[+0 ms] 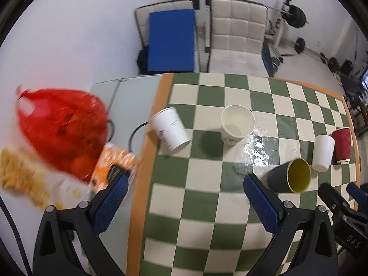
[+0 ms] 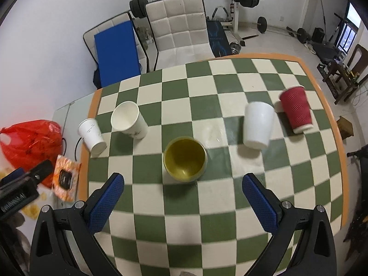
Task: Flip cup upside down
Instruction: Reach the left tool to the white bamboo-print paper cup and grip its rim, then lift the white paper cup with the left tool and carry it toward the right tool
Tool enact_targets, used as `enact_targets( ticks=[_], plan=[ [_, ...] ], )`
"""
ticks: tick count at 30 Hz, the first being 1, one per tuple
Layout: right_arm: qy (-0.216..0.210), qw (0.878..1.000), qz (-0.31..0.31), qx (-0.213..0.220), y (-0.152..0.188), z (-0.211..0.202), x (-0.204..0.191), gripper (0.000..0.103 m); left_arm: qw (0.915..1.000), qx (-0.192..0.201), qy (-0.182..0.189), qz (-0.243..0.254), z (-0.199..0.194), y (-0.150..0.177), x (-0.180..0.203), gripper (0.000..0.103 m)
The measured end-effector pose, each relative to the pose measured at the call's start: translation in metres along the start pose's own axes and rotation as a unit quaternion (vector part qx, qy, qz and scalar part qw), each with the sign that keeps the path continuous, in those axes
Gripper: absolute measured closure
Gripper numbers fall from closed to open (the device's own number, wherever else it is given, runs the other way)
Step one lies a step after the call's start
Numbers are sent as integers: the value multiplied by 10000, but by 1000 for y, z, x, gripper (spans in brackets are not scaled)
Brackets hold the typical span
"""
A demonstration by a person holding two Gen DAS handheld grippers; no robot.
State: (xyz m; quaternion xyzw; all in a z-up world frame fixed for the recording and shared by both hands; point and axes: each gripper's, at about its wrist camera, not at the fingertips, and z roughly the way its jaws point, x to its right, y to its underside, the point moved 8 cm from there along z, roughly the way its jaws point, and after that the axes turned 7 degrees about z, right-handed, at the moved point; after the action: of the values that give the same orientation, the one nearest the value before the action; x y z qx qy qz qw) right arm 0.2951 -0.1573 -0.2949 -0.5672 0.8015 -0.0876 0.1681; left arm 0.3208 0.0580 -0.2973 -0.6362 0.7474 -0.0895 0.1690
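Note:
Several paper cups stand on a green-and-cream checkered table (image 2: 207, 207). A dark green cup with a yellow inside (image 2: 185, 159) stands upright, mouth up, just ahead of my right gripper (image 2: 184, 184), which is open and empty. It also shows in the left wrist view (image 1: 291, 176). A wide white cup (image 1: 237, 123) (image 2: 128, 119) stands mouth up. A tall white cup (image 1: 170, 128) (image 2: 92, 136), another white cup (image 2: 258, 125) (image 1: 323, 153) and a red ribbed cup (image 2: 295, 110) (image 1: 342, 145) stand upside down. My left gripper (image 1: 185, 184) is open and empty over the table's left part.
A red plastic bag (image 1: 62, 131), an orange wipes packet (image 1: 112, 165) and snack crumbs lie on a grey side table to the left. Two padded chairs (image 2: 181, 23) with a blue board stand behind the table. Gym weights stand at the back wall. A wet patch (image 1: 255, 147) glistens mid-table.

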Motion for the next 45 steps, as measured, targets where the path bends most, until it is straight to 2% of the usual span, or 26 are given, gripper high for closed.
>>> enact_targets(
  ticks=[5, 10, 15, 23, 30, 32, 35, 37, 45],
  plan=[
    [111, 9995, 112, -275, -26, 40, -6, 0, 9987, -170, 368, 304, 55, -16, 20, 0],
    [220, 9987, 326, -331, -49, 62, 5, 0, 9975, -17, 588, 398, 101, -26, 36, 0],
    [353, 9976, 441, -402, -65, 81, 16, 0, 9971, 134, 652, 381, 139, -35, 46, 0],
    [513, 9958, 524, -555, -78, 105, 29, 0, 9947, 269, 856, 498, 166, -45, 66, 0],
    [584, 9954, 494, -570, -82, 113, 27, 0, 9935, 441, 811, 673, 180, -57, 75, 0],
    [622, 9951, 495, -580, -84, 116, 28, 0, 9928, 533, 802, 717, 180, -62, 77, 4],
    [659, 9948, 510, -587, -87, 120, 28, 0, 9916, 644, 750, 840, 180, -70, 80, 18],
    [680, 9946, 523, -587, -89, 121, 29, 0, 9905, 705, 748, 912, 181, -74, 81, 38],
    [723, 9943, 551, -563, -97, 121, 30, 0, 9881, 906, 831, 922, 169, -88, 80, 41]
  ],
)
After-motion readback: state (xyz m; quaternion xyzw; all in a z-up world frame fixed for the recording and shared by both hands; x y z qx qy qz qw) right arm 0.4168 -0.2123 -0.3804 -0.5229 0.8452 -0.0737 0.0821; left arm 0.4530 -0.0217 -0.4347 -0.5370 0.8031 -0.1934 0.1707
